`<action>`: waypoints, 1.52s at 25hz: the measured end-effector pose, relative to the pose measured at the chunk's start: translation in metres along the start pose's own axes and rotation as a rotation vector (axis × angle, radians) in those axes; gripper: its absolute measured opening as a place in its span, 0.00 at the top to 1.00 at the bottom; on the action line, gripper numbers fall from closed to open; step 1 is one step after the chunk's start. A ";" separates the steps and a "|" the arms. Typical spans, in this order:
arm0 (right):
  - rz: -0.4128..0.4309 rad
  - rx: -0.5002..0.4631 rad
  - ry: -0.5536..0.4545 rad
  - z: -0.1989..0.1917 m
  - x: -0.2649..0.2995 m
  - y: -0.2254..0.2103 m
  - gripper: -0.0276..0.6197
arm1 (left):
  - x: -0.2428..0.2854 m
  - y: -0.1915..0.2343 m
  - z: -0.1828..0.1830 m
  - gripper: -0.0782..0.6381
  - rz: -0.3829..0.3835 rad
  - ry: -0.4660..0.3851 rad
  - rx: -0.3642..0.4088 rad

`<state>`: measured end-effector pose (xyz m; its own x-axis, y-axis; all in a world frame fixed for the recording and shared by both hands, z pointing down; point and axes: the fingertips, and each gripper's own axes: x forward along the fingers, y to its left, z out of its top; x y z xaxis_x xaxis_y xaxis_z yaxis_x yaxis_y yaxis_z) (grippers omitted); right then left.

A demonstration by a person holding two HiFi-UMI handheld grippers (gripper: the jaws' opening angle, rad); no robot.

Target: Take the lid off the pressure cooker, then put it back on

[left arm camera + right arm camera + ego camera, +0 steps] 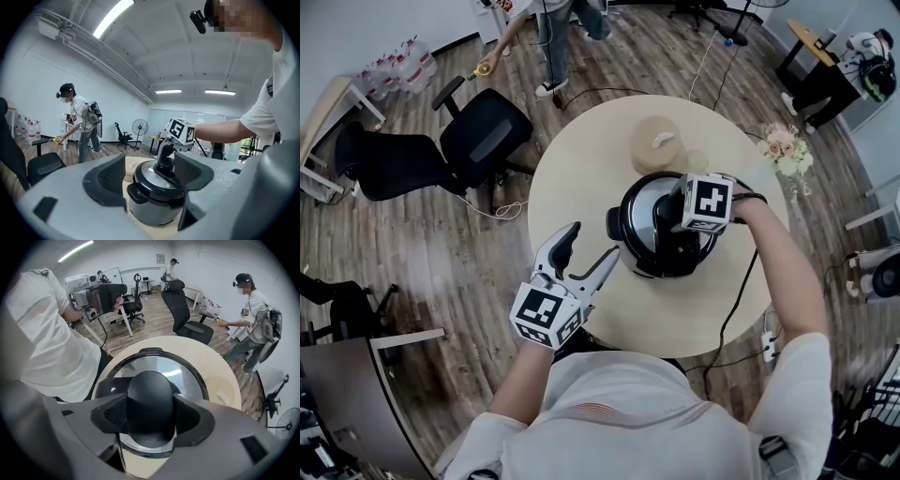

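A steel pressure cooker [639,246] with black handles stands on the round beige table [572,178], its glass lid [180,366] seated on it. My right gripper [677,232] points down over the lid. In the right gripper view its two pads press both sides of the lid's black knob [150,394]. My left gripper [592,246] hovers level at the table's near left edge. It is open and holds nothing. In the left gripper view the cooker [152,206] shows a short way beyond the open left gripper [150,177], with the right gripper's marker cube [182,131] above the knob [165,157].
A flat tan round object [656,141] lies on the table behind the cooker. A small bunch of flowers [787,150] stands at the table's far right edge. A black office chair [483,136] is left of the table, and a person [553,37] stands beyond it.
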<state>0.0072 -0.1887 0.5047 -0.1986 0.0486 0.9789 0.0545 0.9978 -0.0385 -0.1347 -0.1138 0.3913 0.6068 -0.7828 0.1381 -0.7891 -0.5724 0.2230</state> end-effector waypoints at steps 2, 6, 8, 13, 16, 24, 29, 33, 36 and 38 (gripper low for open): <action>0.004 -0.004 0.007 0.000 0.001 0.000 0.52 | 0.001 0.001 -0.001 0.45 0.001 0.000 0.000; 0.013 -0.006 0.012 -0.001 0.002 0.001 0.52 | 0.001 0.001 -0.003 0.45 0.001 0.003 0.002; 0.016 -0.006 0.019 -0.001 0.002 0.001 0.52 | 0.003 0.003 -0.004 0.45 0.004 0.006 0.000; 0.022 -0.004 0.017 -0.001 0.003 0.001 0.52 | 0.009 0.007 -0.012 0.45 -0.001 0.032 -0.020; 0.020 0.001 0.009 0.000 0.002 0.001 0.52 | 0.019 0.016 -0.034 0.45 -0.043 0.085 -0.145; 0.017 0.001 0.014 -0.002 0.004 0.000 0.52 | 0.056 0.048 -0.126 0.45 -0.098 0.202 -0.600; 0.016 0.003 0.021 -0.002 0.005 0.000 0.52 | 0.075 0.052 -0.146 0.45 -0.190 0.155 -0.941; 0.014 0.002 0.022 -0.003 0.005 0.000 0.52 | 0.084 0.046 -0.156 0.48 -0.203 0.195 -0.944; 0.015 0.001 0.026 -0.003 0.004 0.000 0.52 | 0.086 0.045 -0.159 0.63 -0.184 0.201 -0.956; 0.014 0.001 0.027 -0.002 0.004 0.001 0.52 | 0.086 0.045 -0.161 0.72 -0.172 0.198 -0.957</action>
<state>0.0087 -0.1881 0.5088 -0.1712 0.0617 0.9833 0.0560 0.9970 -0.0528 -0.1030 -0.1678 0.5686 0.7796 -0.6027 0.1703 -0.3321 -0.1673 0.9283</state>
